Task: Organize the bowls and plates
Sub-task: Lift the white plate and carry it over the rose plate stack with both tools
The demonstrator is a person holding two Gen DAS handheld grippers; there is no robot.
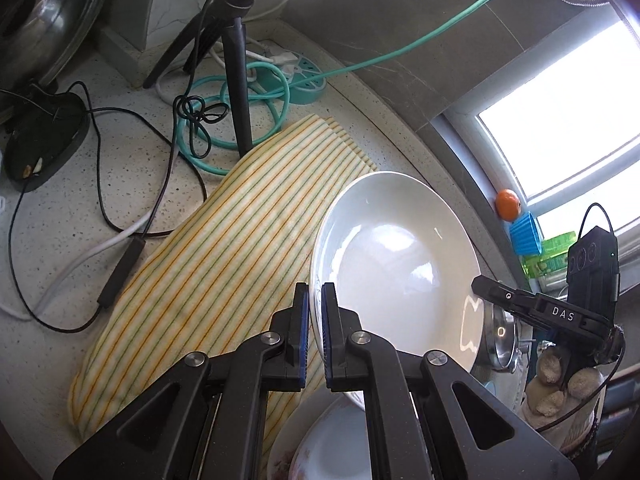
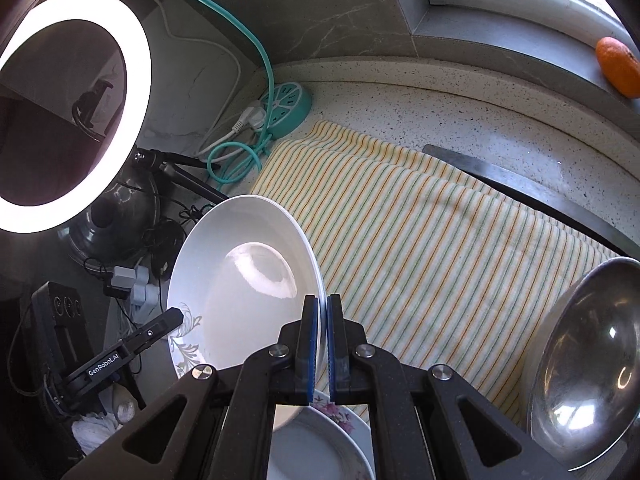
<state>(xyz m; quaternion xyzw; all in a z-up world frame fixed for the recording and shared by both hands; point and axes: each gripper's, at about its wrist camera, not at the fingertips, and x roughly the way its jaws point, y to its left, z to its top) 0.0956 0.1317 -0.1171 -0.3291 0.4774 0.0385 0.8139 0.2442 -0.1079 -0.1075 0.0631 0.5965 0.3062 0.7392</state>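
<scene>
Bowl [image 1: 400,264] (white, tilted) is held aloft above the striped cloth [image 1: 224,248], pinched at opposite rims by both tongs: left gripper [image 1: 316,304] and right gripper [image 2: 322,320]. Floral plates [image 2: 320,440] lie just below, nearer than the cloth.

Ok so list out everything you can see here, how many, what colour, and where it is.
white plate: one, white, held up tilted over the cloth by both grippers
flowered plates: a stack, white with pink flowers, beneath the held plate
striped cloth: one, yellow and green stripes, spread on the counter
metal bowl: one, silver, right edge of the cloth
power strip: one, teal, round, counter corner
ring light: one, lit white, on a black tripod
orange: one, window sill
left gripper: black, shut on the plate's rim
right gripper: black, shut on the opposite rim
</scene>
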